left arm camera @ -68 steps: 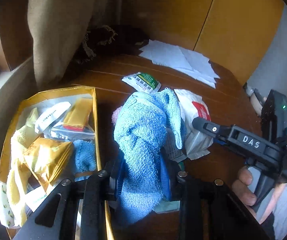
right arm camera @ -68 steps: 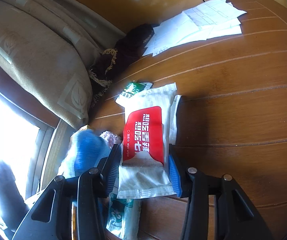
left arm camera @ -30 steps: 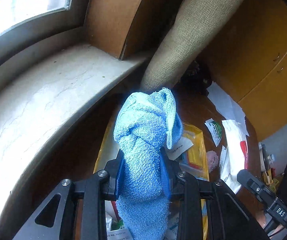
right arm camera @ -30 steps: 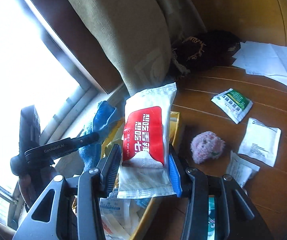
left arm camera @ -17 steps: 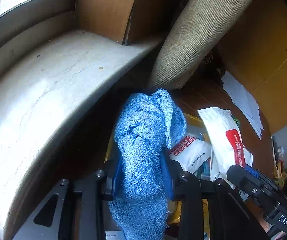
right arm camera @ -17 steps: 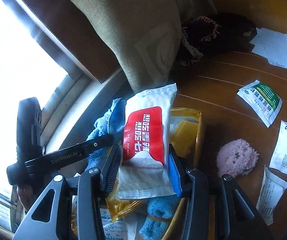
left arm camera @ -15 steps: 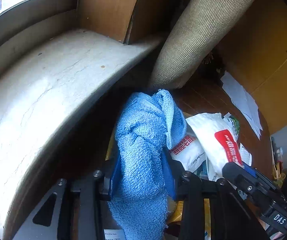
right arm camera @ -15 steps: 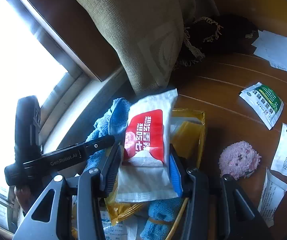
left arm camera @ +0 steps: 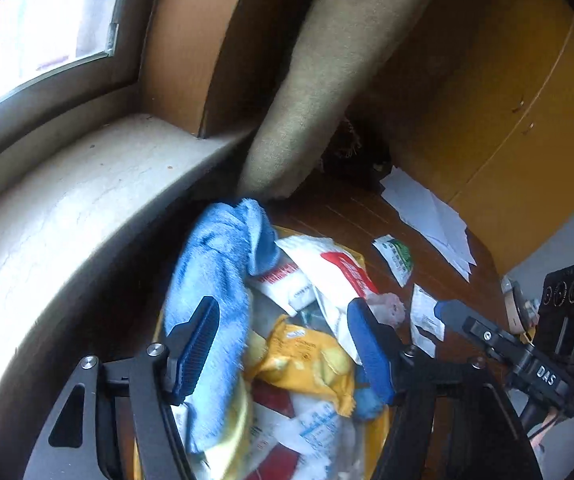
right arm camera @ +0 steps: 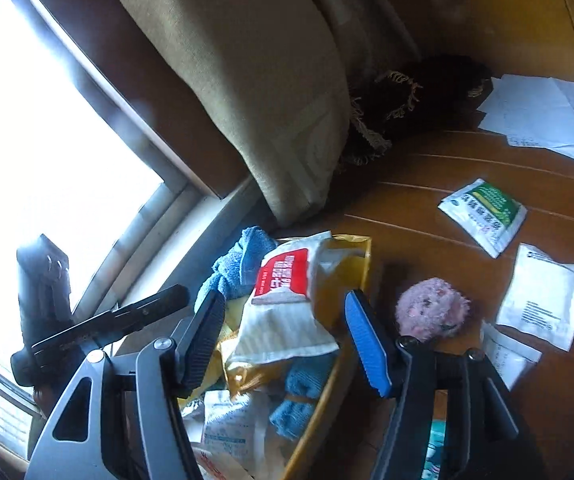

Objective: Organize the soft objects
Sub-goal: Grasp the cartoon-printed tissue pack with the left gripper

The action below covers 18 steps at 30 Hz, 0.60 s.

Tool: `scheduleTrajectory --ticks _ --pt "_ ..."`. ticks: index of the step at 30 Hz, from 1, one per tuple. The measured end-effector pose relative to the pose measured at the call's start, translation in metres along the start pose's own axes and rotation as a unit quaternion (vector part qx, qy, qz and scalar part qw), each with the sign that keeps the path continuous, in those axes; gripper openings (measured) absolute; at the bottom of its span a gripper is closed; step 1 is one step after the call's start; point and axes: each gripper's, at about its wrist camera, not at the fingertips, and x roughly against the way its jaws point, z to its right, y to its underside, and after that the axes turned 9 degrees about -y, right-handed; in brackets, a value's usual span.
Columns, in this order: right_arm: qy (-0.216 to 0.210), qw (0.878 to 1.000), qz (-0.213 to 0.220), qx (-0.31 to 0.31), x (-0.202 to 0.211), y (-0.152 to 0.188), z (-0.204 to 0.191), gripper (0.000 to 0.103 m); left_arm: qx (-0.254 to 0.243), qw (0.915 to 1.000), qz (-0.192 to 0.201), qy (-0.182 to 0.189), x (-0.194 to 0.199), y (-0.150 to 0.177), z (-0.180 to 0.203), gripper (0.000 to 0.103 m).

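Both grippers, left gripper [left arm camera: 283, 344] and right gripper [right arm camera: 285, 340], are gaping empty over the yellow tray [right arm camera: 361, 248]; inside, the blue towel [left arm camera: 211, 276] and wet-wipes pack [right arm camera: 287, 300] are lying lengthwise, pointing far toward the curtain [right arm camera: 271, 92].

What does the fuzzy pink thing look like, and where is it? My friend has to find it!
Look at the brown wooden table, just right of the yellow box stuffed with packets. The fuzzy pink ball sits there alone on the wood. It is the only round, fluffy thing; everything near it is a flat paper packet.
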Motion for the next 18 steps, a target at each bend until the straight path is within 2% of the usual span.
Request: scheduleTrajectory --ticks 5,10,16,18 --pt "0.038 0.998 0.022 -0.042 0.042 0.014 0.046 0.063 -0.044 0.9986 -0.009 0.027 0.013 0.029 0.045 0.07" --pt "0.075 0.993 0.038 -0.087 0.067 0.028 0.094 0.063 -0.1 0.9935 -0.029 0.046 0.01 0.058 0.101 0.07" --pt "0.059 0.989 0.045 -0.124 0.081 0.04 0.13 0.063 -0.161 0.9847 -0.06 0.028 -0.014 0.095 0.158 0.07" --pt "0.051 0.988 0.043 -0.139 0.082 0.042 0.139 0.063 -0.187 0.9798 -0.071 0.011 -0.026 0.107 0.175 0.07"
